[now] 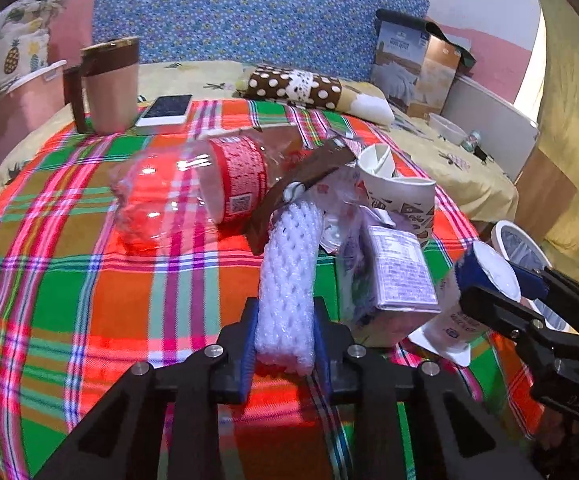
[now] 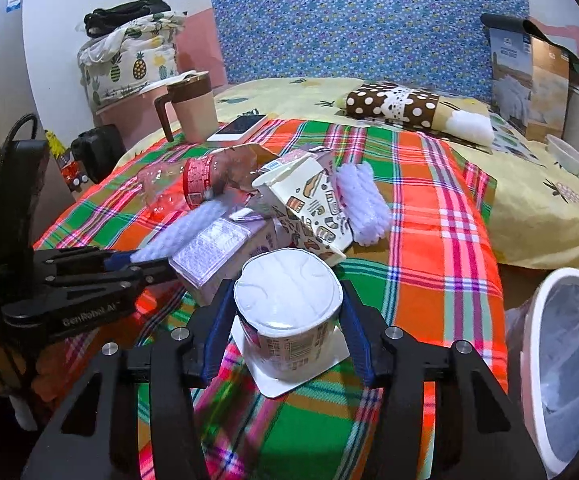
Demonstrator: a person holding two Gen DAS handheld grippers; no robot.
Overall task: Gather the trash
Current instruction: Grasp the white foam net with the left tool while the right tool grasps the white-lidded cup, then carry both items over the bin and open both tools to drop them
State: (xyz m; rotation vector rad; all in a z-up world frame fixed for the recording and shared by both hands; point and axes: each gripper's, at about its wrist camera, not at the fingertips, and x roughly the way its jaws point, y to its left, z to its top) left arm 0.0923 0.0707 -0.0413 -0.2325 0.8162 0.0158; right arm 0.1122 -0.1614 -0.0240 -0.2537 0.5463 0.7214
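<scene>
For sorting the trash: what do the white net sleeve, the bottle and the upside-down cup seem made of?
Net sleeve: soft white foam mesh, judging by its puffy open weave. Bottle: clear glossy plastic; the cloth shows through. Cup: probably smooth matte plastic, possibly coated paper, with a printed label.

foam net (image 1: 289,276): white, lying lengthwise on plaid blanket
yogurt cup (image 2: 289,312): white, upside down
bottle (image 1: 193,188): clear, on side

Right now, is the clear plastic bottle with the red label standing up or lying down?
Lying down. The plastic bottle rests on its side on the plaid cloth, its red label band running around a horizontal body.
</scene>
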